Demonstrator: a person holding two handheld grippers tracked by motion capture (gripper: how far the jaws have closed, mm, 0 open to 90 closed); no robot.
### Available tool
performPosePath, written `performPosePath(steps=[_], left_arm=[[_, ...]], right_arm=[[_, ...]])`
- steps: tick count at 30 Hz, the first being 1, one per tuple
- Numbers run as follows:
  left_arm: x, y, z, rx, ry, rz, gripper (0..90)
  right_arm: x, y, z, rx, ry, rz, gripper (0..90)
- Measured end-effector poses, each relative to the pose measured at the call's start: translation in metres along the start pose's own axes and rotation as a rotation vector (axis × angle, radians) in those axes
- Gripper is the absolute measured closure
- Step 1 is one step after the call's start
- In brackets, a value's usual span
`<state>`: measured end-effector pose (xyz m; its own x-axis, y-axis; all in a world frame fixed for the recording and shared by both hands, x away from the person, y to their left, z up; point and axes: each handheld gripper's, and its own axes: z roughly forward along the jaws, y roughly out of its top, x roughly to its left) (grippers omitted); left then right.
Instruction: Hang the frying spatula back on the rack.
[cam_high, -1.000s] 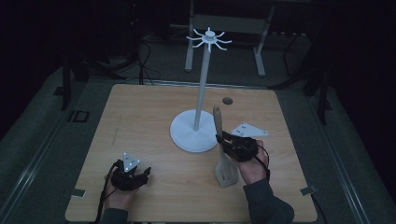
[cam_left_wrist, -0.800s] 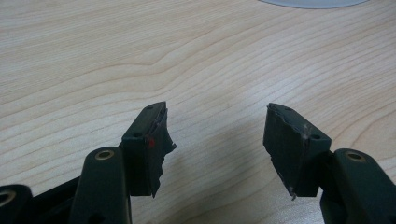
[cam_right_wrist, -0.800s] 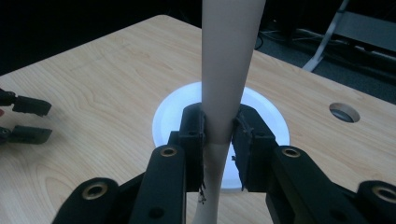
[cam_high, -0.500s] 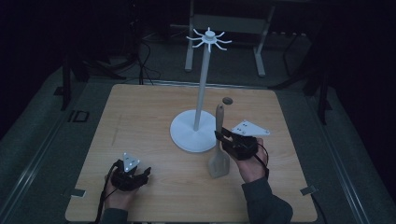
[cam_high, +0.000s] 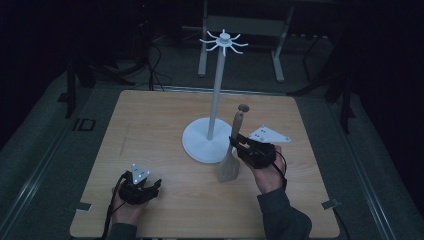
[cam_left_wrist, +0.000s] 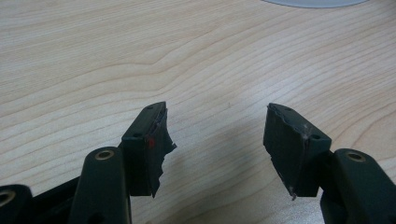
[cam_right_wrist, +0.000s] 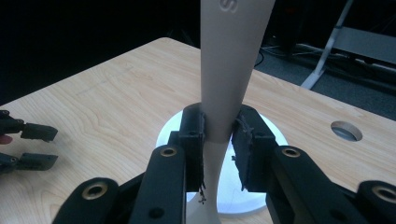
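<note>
**Right gripper clamps spatula upright beside the stand**

The right gripper has the spatula pinched at its narrow neck, both pads pressed flat against the handle, as the right gripper view shows. In the high view the spatula stands nearly upright, blade end down at the table, handle tip up and leaning slightly toward the pole. It sits just beside the white base of the stand, on the stand's right. The stand's pole rises to a ring of hooks high above the table.

Over at the near left corner, the left gripper rests low at the table, well apart from the spatula. Its 2 jaws stand wide open with nothing between them, bare wood showing in the gap.
</note>
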<state>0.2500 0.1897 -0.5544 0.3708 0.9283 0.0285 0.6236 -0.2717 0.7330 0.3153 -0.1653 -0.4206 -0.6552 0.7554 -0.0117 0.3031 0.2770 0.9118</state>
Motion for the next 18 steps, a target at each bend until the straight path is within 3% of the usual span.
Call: performPosePath(steps=[18], left_arm=[[0.0007, -0.0001, 0.0000, 0.004, 0.004, -0.005, 40.5]], right_arm=[[-0.0039, 0.0051, 0.0056, -0.032, -0.010, 0.009, 74.3]])
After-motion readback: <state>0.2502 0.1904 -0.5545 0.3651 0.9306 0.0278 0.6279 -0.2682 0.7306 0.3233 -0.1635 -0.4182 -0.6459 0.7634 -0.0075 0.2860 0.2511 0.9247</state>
